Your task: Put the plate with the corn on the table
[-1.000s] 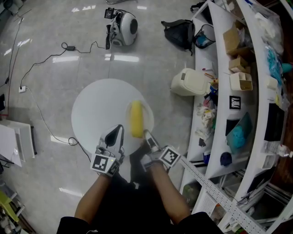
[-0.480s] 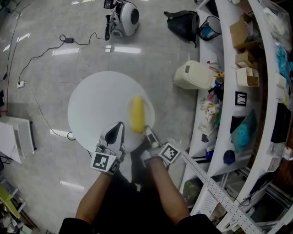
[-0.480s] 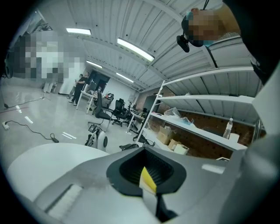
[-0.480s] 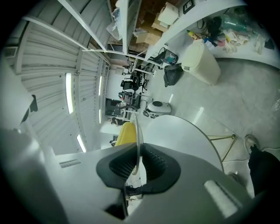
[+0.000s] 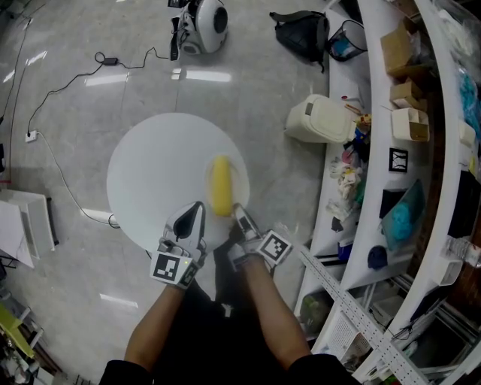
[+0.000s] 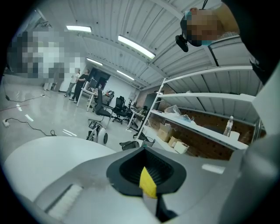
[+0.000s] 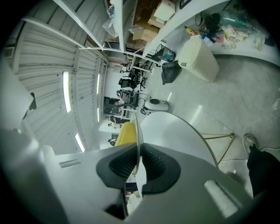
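A yellow corn cob lies on a small white plate over the near right part of the round white table. I cannot tell whether the plate touches the tabletop. My right gripper is shut on the plate's near rim. In the right gripper view the plate runs edge-on between the pads, with the corn on its left and the table beyond. My left gripper is shut and holds nothing, level with the table's near edge. A small yellow patch shows at its pads.
A white lidded bin stands on the floor right of the table. Curved white shelves full of boxes and clutter line the right side. A black bag, a white round machine and cables lie on the floor.
Both grippers and the plate with the corn have sunk closer to the tabletop. The right gripper's hold on the rim is unchanged, and the left stays shut.
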A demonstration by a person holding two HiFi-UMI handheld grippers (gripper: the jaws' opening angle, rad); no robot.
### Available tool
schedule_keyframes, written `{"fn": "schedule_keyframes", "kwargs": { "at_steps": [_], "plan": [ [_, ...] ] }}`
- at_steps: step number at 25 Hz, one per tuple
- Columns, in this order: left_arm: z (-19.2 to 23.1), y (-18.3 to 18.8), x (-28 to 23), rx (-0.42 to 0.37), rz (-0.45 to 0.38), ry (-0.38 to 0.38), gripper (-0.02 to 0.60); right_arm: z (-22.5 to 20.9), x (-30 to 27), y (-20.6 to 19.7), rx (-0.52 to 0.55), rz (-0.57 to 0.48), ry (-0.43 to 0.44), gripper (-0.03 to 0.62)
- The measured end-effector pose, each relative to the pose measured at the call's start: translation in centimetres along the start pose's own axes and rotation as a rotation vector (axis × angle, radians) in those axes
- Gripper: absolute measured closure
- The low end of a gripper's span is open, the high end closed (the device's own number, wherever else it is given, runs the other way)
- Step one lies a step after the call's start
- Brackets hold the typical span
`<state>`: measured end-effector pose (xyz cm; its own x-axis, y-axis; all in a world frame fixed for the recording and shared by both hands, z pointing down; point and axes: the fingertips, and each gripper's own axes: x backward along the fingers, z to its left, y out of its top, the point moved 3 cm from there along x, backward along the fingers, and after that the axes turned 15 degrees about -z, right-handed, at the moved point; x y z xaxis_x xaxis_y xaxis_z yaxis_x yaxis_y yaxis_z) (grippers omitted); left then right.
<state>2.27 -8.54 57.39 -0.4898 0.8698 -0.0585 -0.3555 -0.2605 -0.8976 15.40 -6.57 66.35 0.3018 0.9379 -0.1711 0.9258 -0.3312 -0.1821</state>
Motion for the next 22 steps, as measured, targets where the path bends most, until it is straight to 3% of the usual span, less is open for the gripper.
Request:
{"fn": "schedule_keyframes", "kwargs": {
  "at_steps": [22],
  "plan": [
    [2.7,-2.1,-1.3,0.039,0.040,0.025,0.577,-4.6,-2.6,-1.2,-0.017,0.038,-0.088,0.556]
  ]
}}
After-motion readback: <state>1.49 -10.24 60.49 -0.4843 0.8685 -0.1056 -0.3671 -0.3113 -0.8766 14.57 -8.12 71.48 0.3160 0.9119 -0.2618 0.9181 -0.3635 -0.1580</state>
